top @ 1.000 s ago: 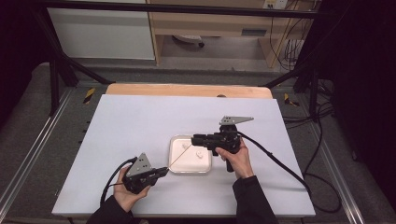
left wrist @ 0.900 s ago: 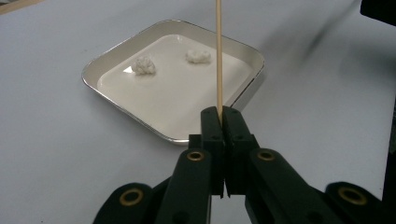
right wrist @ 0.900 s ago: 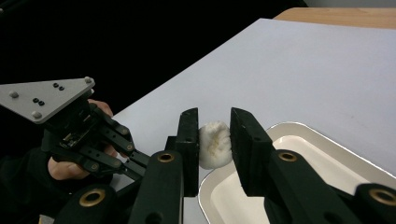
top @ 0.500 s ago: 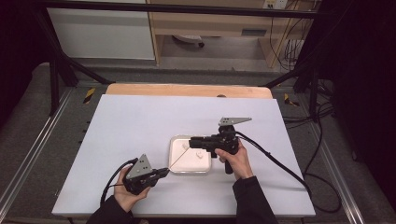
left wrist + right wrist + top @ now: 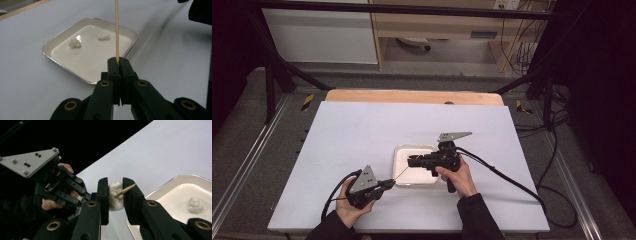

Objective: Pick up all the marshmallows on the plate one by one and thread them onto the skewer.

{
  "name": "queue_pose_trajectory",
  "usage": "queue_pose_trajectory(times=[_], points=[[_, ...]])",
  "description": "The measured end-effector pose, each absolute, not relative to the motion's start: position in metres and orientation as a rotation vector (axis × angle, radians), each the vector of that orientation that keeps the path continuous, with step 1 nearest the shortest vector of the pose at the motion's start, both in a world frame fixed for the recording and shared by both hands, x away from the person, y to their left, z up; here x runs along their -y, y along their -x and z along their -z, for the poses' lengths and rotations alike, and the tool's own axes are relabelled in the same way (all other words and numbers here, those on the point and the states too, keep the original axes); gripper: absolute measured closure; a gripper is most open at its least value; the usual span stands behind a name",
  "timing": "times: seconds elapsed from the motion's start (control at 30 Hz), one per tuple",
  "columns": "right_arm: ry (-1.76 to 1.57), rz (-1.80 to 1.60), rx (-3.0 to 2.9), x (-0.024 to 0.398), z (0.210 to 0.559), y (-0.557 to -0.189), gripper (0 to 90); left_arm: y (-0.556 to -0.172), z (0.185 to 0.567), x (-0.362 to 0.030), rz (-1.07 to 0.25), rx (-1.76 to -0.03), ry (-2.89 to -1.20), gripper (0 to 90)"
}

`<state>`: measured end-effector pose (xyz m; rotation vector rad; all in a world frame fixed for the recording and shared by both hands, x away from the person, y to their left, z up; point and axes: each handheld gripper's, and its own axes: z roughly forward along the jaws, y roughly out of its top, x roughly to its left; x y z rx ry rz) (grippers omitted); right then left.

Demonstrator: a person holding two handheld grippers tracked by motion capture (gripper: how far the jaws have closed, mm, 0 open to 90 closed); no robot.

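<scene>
White table (image 5: 362, 135), tray (image 5: 398, 153) on it

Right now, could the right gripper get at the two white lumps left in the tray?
Probably not yet: the right gripper is shut on a white lump, with the skewer at it. Otherwise both lumps lie uncovered in the tray.

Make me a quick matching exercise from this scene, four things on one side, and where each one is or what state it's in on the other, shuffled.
Things:
1. wooden skewer
2. white lump
3. metal tray
4. two white pieces

States:
A. lies flat on the white table
B. lying inside the tray
C. clamped in the shut left tongs
D. gripped between the right tongs, skewer tip poking through

Pairs: 1-C, 2-D, 3-A, 4-B
</scene>
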<state>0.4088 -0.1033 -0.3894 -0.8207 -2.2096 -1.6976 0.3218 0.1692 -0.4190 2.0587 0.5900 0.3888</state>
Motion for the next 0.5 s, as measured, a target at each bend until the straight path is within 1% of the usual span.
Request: queue_pose_trajectory(times=[0.5], points=[[0.844,1.709,2.255,0.092,0.406,-0.401,75.0,-0.325,0.423,-0.159,-0.372,-0.669,-2.049,89.0]])
